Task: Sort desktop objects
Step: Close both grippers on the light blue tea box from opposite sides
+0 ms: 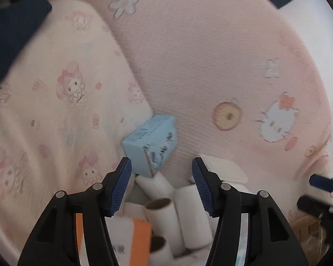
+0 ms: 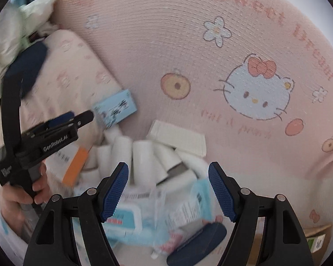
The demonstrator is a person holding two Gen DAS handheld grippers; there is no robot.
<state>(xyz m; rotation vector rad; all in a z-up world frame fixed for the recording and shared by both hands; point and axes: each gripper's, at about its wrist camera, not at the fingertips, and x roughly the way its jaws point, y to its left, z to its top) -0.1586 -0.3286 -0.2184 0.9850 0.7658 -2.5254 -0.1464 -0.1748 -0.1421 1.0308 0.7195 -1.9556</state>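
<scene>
Tilting downward, left tool (image 1: 161,166) and right tool (image 2: 168,170) both spread wide, empty, above cardboard tubes (image 2: 142,155).

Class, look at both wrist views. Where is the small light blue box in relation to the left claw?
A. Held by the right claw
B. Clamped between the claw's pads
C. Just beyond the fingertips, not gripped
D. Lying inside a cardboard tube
C. The light blue box lies on the pink fabric just past the left claw, whose pads stand apart with nothing pressed between them; the right claw is also open and far from it.
</scene>
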